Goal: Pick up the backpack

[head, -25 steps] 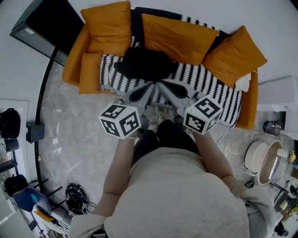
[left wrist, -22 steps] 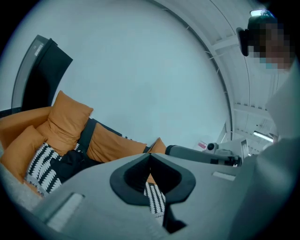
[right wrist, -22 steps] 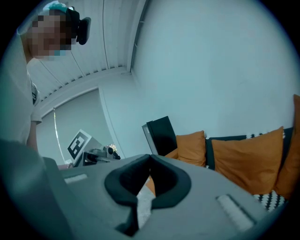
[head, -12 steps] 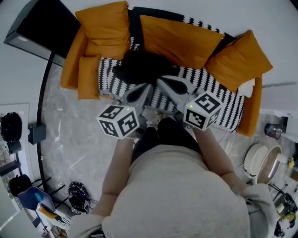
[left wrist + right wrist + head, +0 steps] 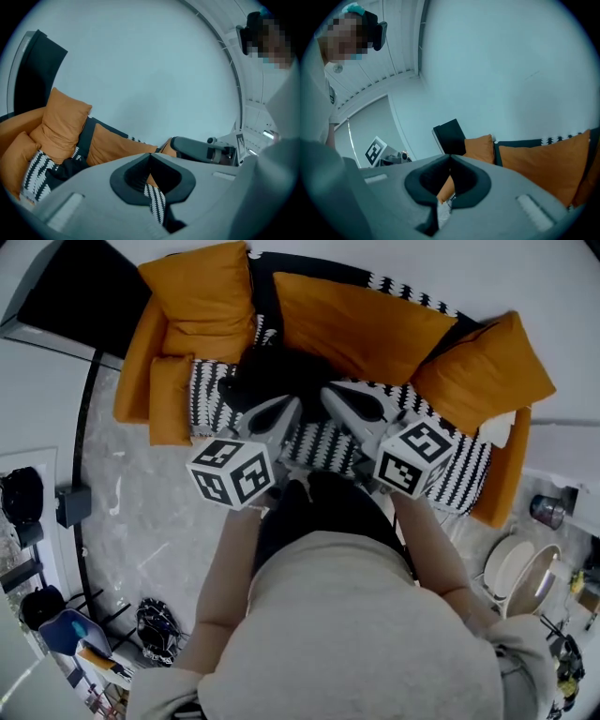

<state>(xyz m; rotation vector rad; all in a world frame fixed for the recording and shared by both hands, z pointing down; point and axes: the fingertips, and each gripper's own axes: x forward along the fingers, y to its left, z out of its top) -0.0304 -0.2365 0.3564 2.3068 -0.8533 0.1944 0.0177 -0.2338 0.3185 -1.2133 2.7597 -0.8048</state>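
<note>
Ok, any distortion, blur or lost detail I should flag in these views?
Head view: heavy fisheye bows the sofa; lighting is even, but the black backpack shows almost no detail. Left gripper view: dark circular vignette, and the close jaws look soft. Right gripper view: same vignette and soft jaws, with a bluish cast.

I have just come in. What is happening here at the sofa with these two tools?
A person stands in front of the orange sofa with a gripper in each hand. The left gripper and the right gripper are both shut and empty, and they point toward the black backpack, which lies on the black-and-white seat cover. The backpack is not yet gripped.
</note>
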